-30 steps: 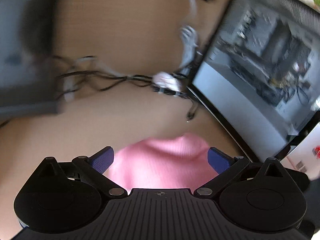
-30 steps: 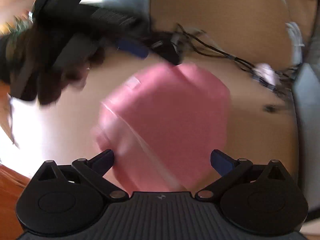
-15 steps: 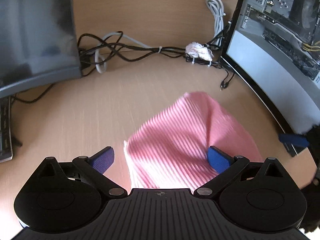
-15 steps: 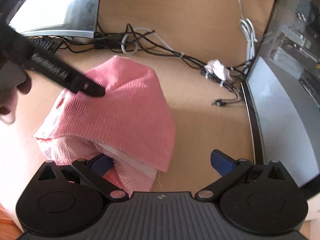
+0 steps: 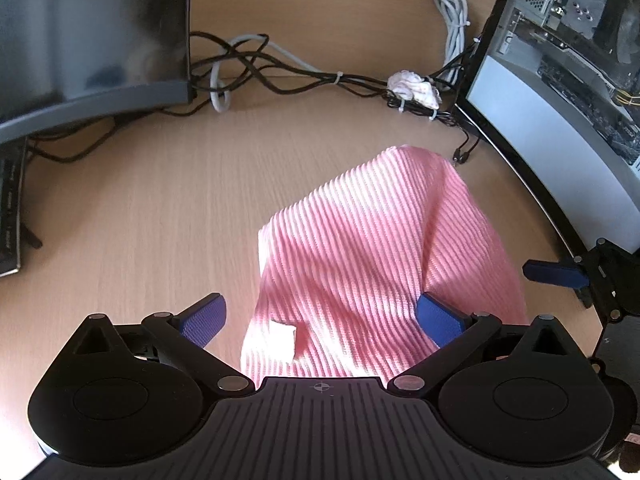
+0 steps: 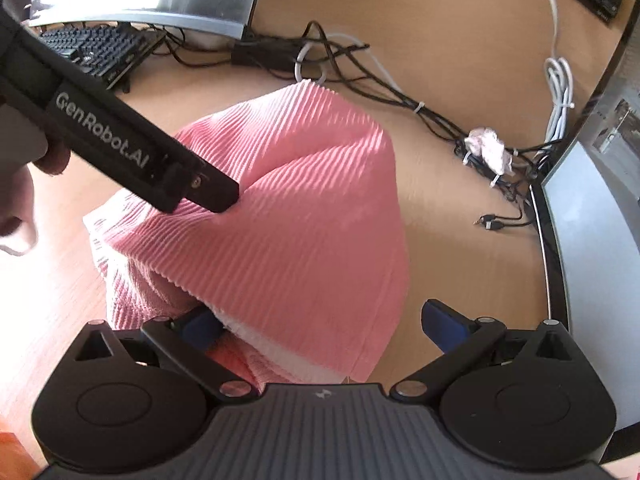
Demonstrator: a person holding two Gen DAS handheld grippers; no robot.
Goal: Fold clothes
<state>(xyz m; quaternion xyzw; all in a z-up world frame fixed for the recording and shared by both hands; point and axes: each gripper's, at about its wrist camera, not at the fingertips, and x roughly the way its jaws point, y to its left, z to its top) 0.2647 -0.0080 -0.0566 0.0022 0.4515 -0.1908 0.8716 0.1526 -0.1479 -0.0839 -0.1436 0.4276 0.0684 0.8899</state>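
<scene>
Knitwear, a pink ribbed garment (image 5: 372,248), lies bunched in rough layers on the bench (image 5: 160,208), not squared flat. My left hand-held gripper (image 5: 320,320) and right hand-held gripper (image 6: 320,320) straddle it spread, pinching nothing; tidying remains.

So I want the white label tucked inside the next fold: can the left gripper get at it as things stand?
Probably yes. The white label lies on top of the pink ribbed garment, between the open fingers of the left gripper, and nothing covers it. The right gripper is busy at another edge.
</scene>
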